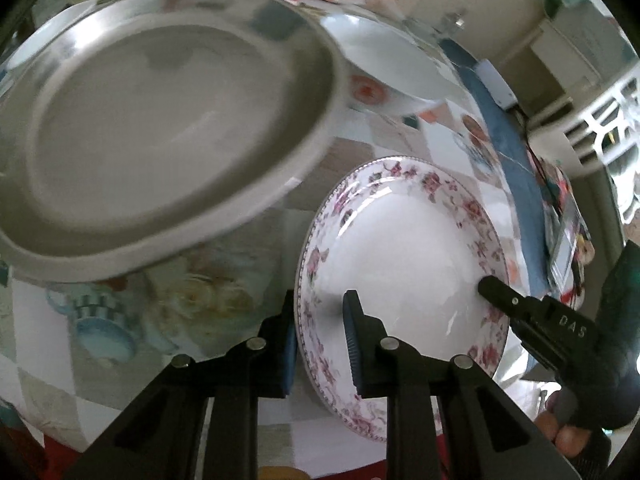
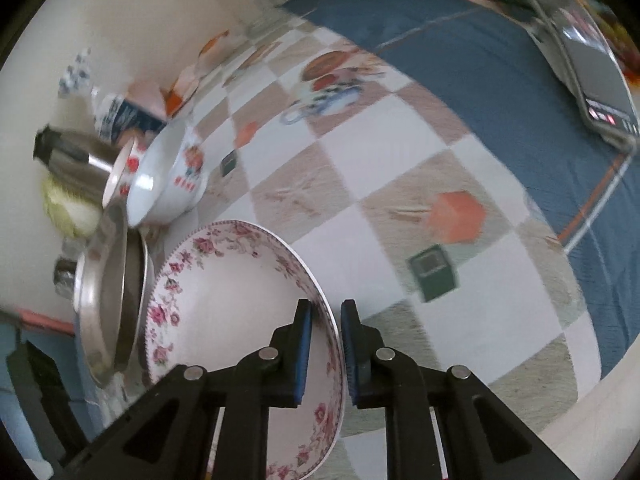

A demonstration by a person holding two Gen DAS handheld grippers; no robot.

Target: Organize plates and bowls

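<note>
A white plate with a pink floral rim (image 1: pixel 404 264) is held between both grippers above the patterned tablecloth. My left gripper (image 1: pixel 320 320) has its fingers on either side of the plate's near rim, with a gap still showing. My right gripper (image 2: pixel 325 320) is closed on the opposite rim of the floral plate (image 2: pixel 224 304); its fingertips (image 1: pixel 490 286) show in the left wrist view. A large steel plate (image 1: pixel 160 128) lies to the left. White bowls with orange print (image 1: pixel 392 76) stand behind; they also show in the right wrist view (image 2: pixel 164 176).
A steel kettle (image 2: pixel 68 160), a carton (image 2: pixel 128 116) and a glass (image 2: pixel 260 12) stand along the wall. A blue cloth (image 2: pixel 460 52) with a flat device (image 2: pixel 592 80) covers the far side. The steel plate (image 2: pixel 104 300) shows edge-on.
</note>
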